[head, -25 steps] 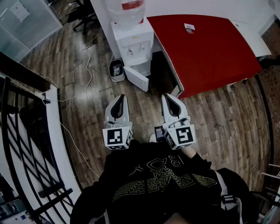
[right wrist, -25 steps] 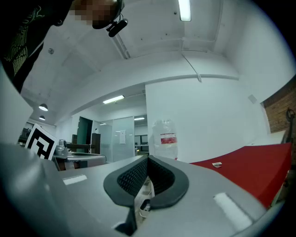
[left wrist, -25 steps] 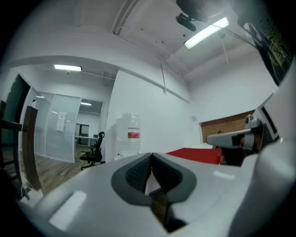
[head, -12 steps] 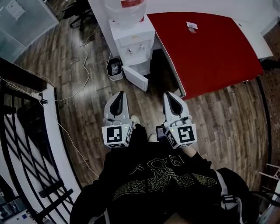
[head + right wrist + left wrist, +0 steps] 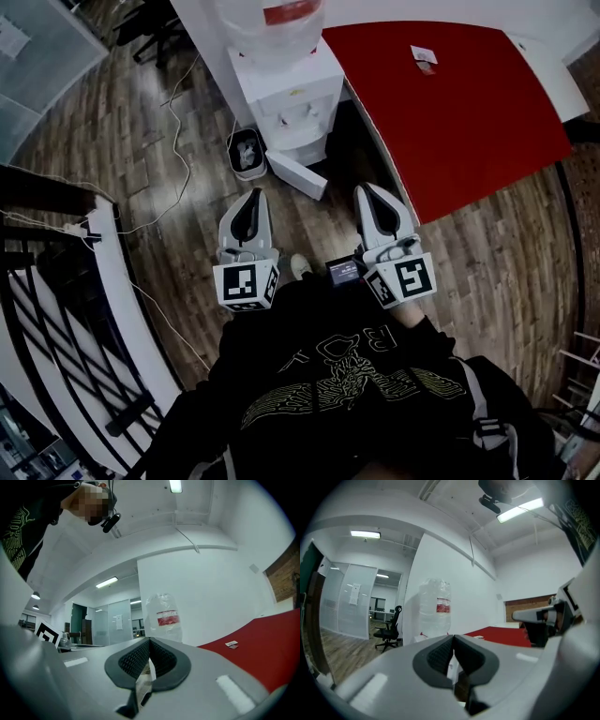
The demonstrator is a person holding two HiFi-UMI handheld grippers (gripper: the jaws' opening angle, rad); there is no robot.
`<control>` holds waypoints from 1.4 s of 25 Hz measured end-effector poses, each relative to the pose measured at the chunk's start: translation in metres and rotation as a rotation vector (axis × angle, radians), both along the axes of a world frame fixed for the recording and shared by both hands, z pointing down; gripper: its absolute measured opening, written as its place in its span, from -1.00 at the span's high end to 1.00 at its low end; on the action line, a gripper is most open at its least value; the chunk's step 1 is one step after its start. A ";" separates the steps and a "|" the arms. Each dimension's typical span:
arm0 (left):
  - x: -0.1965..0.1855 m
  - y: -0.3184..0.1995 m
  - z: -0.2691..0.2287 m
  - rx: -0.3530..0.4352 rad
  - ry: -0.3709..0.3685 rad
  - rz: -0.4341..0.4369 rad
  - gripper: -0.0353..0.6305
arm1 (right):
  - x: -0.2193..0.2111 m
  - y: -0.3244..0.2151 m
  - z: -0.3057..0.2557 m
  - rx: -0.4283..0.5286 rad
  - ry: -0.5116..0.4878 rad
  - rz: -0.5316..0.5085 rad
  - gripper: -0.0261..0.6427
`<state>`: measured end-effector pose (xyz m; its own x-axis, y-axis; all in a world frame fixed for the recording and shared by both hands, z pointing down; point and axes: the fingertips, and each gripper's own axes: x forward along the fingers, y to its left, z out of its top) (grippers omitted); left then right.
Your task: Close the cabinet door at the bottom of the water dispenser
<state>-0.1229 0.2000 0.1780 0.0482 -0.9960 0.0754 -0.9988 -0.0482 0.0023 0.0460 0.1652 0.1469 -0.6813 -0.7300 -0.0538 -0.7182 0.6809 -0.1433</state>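
Observation:
The white water dispenser (image 5: pixel 286 94) stands against the wall with a clear bottle (image 5: pixel 272 21) on top. Its bottom cabinet door (image 5: pixel 298 175) hangs open, swung out over the wooden floor. Both grippers point level toward it and are still short of the door. My left gripper (image 5: pixel 253 195) is shut and empty, just left of and below the door. My right gripper (image 5: pixel 367 190) is also shut and empty, to the door's right. The bottle (image 5: pixel 436 609) rises beyond the left gripper (image 5: pixel 453 638), and the same bottle (image 5: pixel 164 618) shows beyond the right gripper (image 5: pixel 149 640).
A red table (image 5: pixel 459 103) stands right of the dispenser, its near corner close to my right gripper. A small waste bin (image 5: pixel 247 153) sits left of the door. A cable (image 5: pixel 178 122) trails across the floor. A black railing (image 5: pixel 66 309) runs along the left.
Both grippers, still shut, have moved forward together toward the dispenser, and the open door now lies closer to their tips.

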 end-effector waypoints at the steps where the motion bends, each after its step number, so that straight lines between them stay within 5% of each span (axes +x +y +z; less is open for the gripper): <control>1: -0.005 -0.005 0.004 -0.006 0.001 0.000 0.87 | -0.004 -0.004 0.002 -0.002 0.003 -0.002 0.93; 5: -0.021 -0.024 0.021 -0.040 0.030 -0.016 0.87 | -0.019 -0.011 0.014 -0.021 -0.019 -0.082 0.93; 12: -0.022 -0.085 0.030 -0.083 0.033 0.009 0.87 | -0.025 -0.075 0.033 -0.079 -0.003 -0.038 0.93; 17: -0.011 -0.132 0.051 -0.111 0.030 0.058 0.87 | -0.030 -0.123 0.081 -0.130 0.105 -0.058 0.93; 25: -0.009 -0.176 0.134 -0.182 0.073 0.094 0.87 | -0.051 -0.154 0.213 -0.323 0.170 -0.153 0.92; 28: -0.013 -0.185 0.177 -0.223 0.065 0.117 0.87 | -0.055 -0.166 0.283 -0.397 0.241 -0.140 0.70; 35: -0.010 -0.213 0.273 -0.279 0.079 0.178 0.87 | -0.062 -0.181 0.415 -0.433 0.405 -0.143 0.56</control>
